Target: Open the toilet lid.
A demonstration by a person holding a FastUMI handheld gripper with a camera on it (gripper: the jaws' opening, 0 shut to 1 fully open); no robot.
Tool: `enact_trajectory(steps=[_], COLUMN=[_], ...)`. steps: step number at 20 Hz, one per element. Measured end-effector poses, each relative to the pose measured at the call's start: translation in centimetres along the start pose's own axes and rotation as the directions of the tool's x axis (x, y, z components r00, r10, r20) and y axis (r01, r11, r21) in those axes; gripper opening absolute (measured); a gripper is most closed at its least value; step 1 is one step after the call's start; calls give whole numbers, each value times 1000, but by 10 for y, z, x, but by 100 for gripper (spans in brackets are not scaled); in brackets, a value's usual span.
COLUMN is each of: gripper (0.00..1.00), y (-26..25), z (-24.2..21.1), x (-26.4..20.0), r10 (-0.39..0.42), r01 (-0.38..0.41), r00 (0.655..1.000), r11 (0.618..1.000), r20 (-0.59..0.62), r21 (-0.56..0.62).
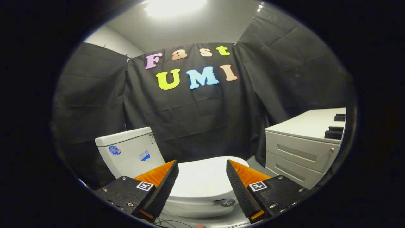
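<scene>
Tool (pixel 202 177) gapes wide above the closed toilet lid (pixel 202 182).

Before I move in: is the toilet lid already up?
No, the toilet lid lies flat and closed beyond the open gripper, whose fingers touch nothing.

A white drawer cabinet (pixel 300 152) stands against the black cloth wall (pixel 196 120) — 2 drawer fronts visible, dark blocks (pixel 336 128) resting on its top.
</scene>
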State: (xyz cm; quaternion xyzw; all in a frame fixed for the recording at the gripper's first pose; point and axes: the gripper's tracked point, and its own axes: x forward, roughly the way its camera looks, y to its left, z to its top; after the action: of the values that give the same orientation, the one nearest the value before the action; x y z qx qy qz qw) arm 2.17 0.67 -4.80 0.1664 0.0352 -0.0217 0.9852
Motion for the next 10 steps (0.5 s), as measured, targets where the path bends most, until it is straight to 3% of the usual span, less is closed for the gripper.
enact_trajectory(steps=[6,10], gripper=[95,95], y=[-21,-41], z=[-35,-64], x=[6,8], r10=[-29,-63], r01=[41,105], r00=[997,986], r11=[986,954], r20=[-74,-153], r21=[160,282])
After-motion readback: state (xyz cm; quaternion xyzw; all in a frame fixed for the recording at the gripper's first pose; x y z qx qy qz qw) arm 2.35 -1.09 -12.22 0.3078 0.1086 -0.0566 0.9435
